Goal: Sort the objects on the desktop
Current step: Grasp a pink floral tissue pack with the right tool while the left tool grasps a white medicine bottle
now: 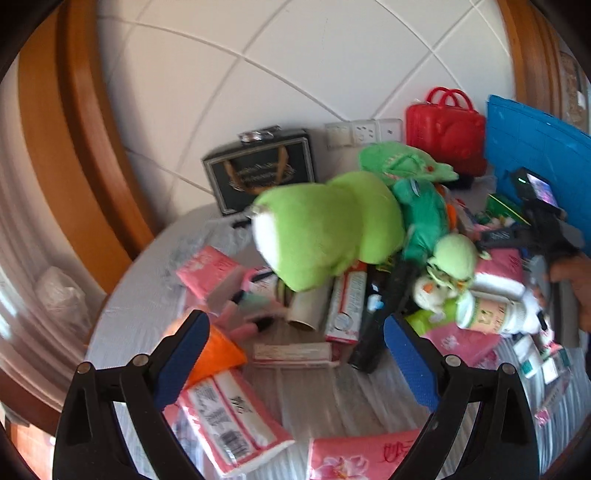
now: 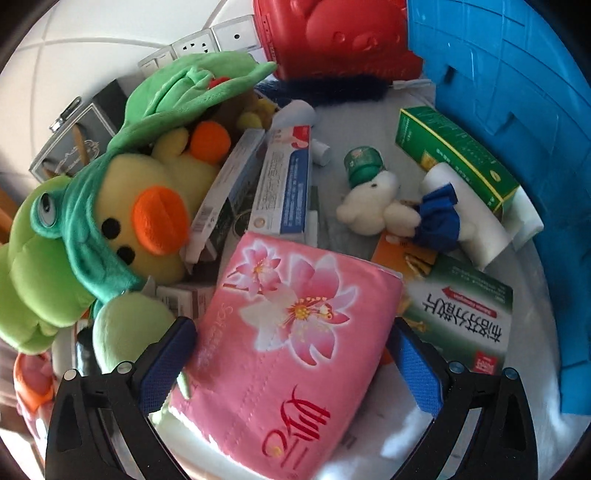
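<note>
My left gripper (image 1: 295, 354) is open and empty above a cluttered round table (image 1: 332, 398). Ahead of it lie a lime green plush (image 1: 325, 232), pink tissue packs (image 1: 207, 271), toothpaste boxes (image 1: 345, 306) and a black flashlight (image 1: 384, 317). My right gripper (image 2: 291, 365) is open with its blue pads (image 2: 166, 365) on either side of a pink flowered tissue pack (image 2: 291, 325); contact is unclear. A yellow duck plush in a green frog hood (image 2: 136, 218) lies to its left. The right gripper also shows in the left wrist view (image 1: 546, 225).
A blue plastic bin (image 2: 517, 110) stands at the right, a red toy case (image 2: 340, 33) and a black gift box (image 1: 262, 170) at the back wall. A small white bear (image 2: 384, 210), green boxes (image 2: 454, 155) and a white bottle (image 1: 491, 314) lie among the clutter.
</note>
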Available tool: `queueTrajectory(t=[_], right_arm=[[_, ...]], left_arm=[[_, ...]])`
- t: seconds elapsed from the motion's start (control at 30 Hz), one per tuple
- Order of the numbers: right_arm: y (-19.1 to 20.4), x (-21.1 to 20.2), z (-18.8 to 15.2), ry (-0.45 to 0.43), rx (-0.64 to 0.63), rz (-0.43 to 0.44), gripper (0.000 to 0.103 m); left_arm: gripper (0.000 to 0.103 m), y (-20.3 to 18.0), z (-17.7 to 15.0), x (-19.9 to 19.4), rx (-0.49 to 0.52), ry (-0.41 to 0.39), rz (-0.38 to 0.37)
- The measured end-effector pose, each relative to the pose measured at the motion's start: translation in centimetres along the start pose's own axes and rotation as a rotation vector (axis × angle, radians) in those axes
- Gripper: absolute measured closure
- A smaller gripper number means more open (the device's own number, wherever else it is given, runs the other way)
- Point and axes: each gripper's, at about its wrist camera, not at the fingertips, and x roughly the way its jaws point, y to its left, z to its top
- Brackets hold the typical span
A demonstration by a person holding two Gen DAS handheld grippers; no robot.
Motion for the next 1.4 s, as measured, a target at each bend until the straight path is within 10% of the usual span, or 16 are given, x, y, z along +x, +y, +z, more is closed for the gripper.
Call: queueTrajectory(t=[0.27, 0.63, 0.77, 0.9, 1.03, 1.1, 1.4], right_arm=[[0.3, 3.5, 1.1, 0.120, -0.037, 0.021, 0.000], [-0.5, 3.2, 0.9, 0.176, -0.220, 0.067, 0.000], [-0.4, 3.1, 0.8, 0.179, -0.244, 0.071, 0.000], [-0.5, 3.1, 0.7, 0.166, -0.246, 0.074, 0.000], [0.0, 3.2, 0.2, 0.133, -0.262, 0.043, 0.000], [0.4, 3.2, -0.1, 0.123, -0.301, 0.029, 0.001], [-1.2, -3.6, -0.9, -0.064, -0.315, 0.087, 0.010]], left_arm=[[0.006, -8.1, 0.4, 4.1, 0.102, 0.028, -0.251], [0.011, -21.0, -1.2, 8.5, 0.824, -0.036, -0.653], [0.035, -22.7, -2.4, 10.4, 1.013, -0.003, -0.707], [0.035, -23.2, -1.9, 11.4, 1.004, 0.035, -0.734], [0.035, -25.1, -4.0, 11.1, 0.999, 0.030, -0.569], [0.049, -25.3, -4.9, 10.7, 0.947, 0.081, -0.580], [0.051, -21.3, -2.6, 5.0, 0.658, -0.005, -0.540]])
